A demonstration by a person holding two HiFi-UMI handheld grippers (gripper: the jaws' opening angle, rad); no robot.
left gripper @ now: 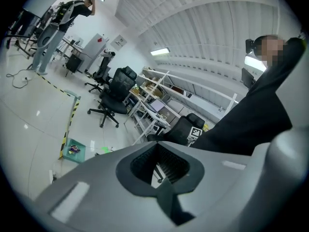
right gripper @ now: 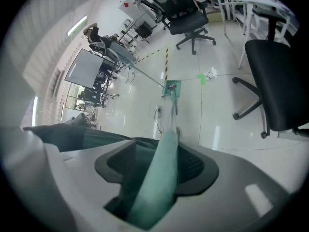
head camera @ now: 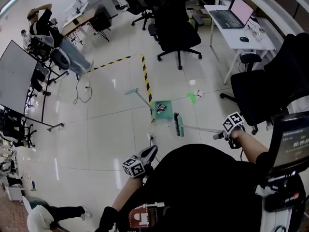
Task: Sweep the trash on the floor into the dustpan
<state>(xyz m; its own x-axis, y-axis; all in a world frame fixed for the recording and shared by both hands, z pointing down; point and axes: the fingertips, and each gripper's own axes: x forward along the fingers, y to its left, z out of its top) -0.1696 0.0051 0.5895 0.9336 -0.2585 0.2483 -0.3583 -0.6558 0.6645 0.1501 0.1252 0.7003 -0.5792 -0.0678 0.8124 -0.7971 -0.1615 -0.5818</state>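
Starting nearest: the broom handle [right gripper: 163, 168] is clamped in the right gripper [head camera: 221, 135] near its top end, while the left gripper [head camera: 150, 151] is held empty, jaws slightly apart. The handle is judged light, stiff and smooth, so a firm hold up high is called for, and twisting is to be watched. Farther out, the bristles [head camera: 178, 124] are set just beside the dustpan [head camera: 157, 115], where trash [head camera: 161, 108] is already gathered.
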